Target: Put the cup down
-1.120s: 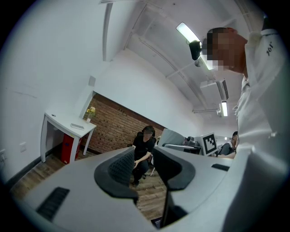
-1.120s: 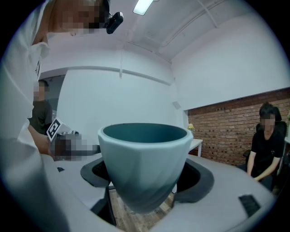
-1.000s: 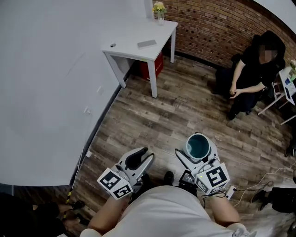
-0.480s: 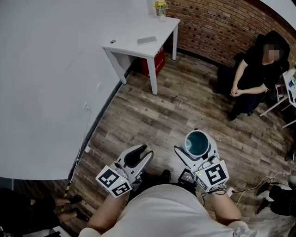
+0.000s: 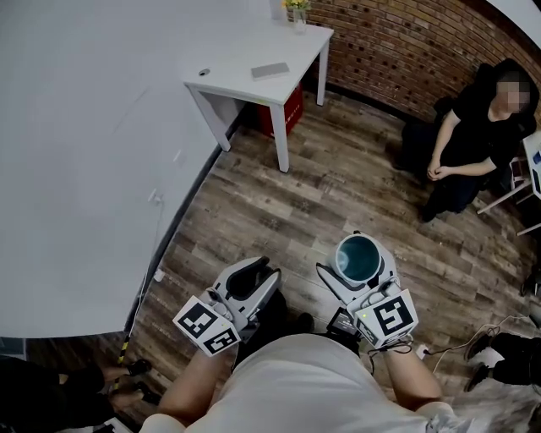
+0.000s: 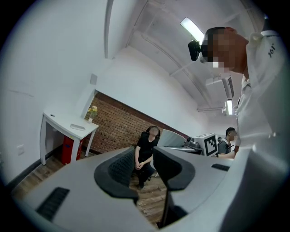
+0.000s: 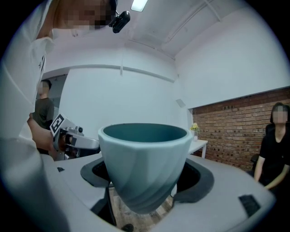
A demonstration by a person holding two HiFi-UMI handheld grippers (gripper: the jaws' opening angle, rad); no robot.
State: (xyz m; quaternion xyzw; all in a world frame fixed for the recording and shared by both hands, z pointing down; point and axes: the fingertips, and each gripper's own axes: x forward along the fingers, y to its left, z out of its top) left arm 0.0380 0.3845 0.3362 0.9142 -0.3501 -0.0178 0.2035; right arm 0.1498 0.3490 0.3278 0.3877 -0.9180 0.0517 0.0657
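A pale teal cup (image 5: 358,257) with a darker inside sits upright between the jaws of my right gripper (image 5: 358,265), which is shut on its sides and holds it in the air over the wooden floor. In the right gripper view the cup (image 7: 145,163) fills the middle, with the dark pads (image 7: 195,179) pressed against its lower walls. My left gripper (image 5: 248,281) hangs beside it at the same height. Its jaws stand a little apart with nothing between them (image 6: 145,170). A white table (image 5: 254,84) stands far ahead by the wall.
A phone-like slab (image 5: 270,70) and a small flower vase (image 5: 296,10) lie on the table, with a red box (image 5: 287,110) under it. A person in black (image 5: 473,139) sits by the brick wall at the right. Cables (image 5: 473,338) trail on the floor at the lower right.
The head view has shifted a little, so the table now sits slightly further right. Both grippers and the cup keep the same pose.
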